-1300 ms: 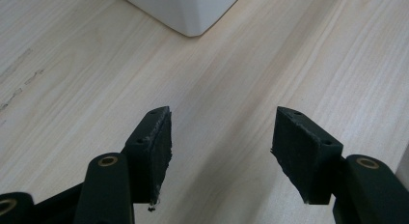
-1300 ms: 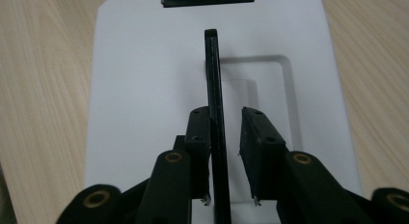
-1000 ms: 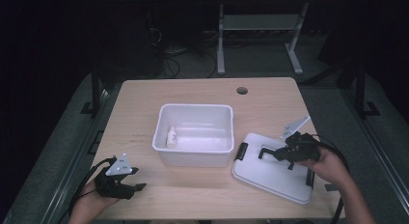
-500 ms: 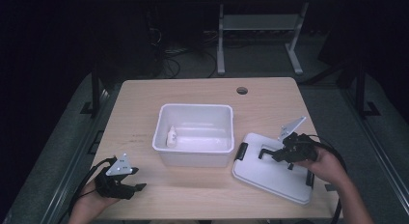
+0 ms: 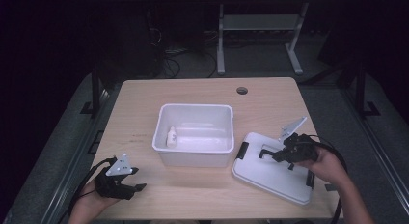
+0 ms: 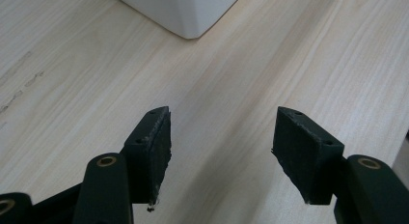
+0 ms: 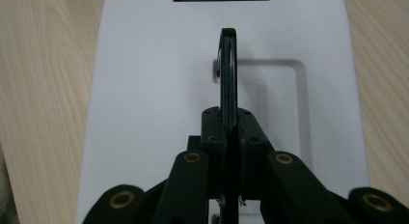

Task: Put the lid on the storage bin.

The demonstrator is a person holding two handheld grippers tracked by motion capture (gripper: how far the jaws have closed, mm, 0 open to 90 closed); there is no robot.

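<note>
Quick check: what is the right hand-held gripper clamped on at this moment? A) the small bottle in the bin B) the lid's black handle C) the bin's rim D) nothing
B: the right hand-held gripper is shut on the upright black handle of the white lid.

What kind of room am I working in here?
Probably a lab or recording workspace, not a home: a bare wooden table with a cable hole, loose cables on the floor behind it, and a metal-framed bench in the dark background.

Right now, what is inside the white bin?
The bin holds one small white bottle lying by its left wall; the rest of the floor that shows is bare. The near wall hides the strip of floor just behind it.
</note>
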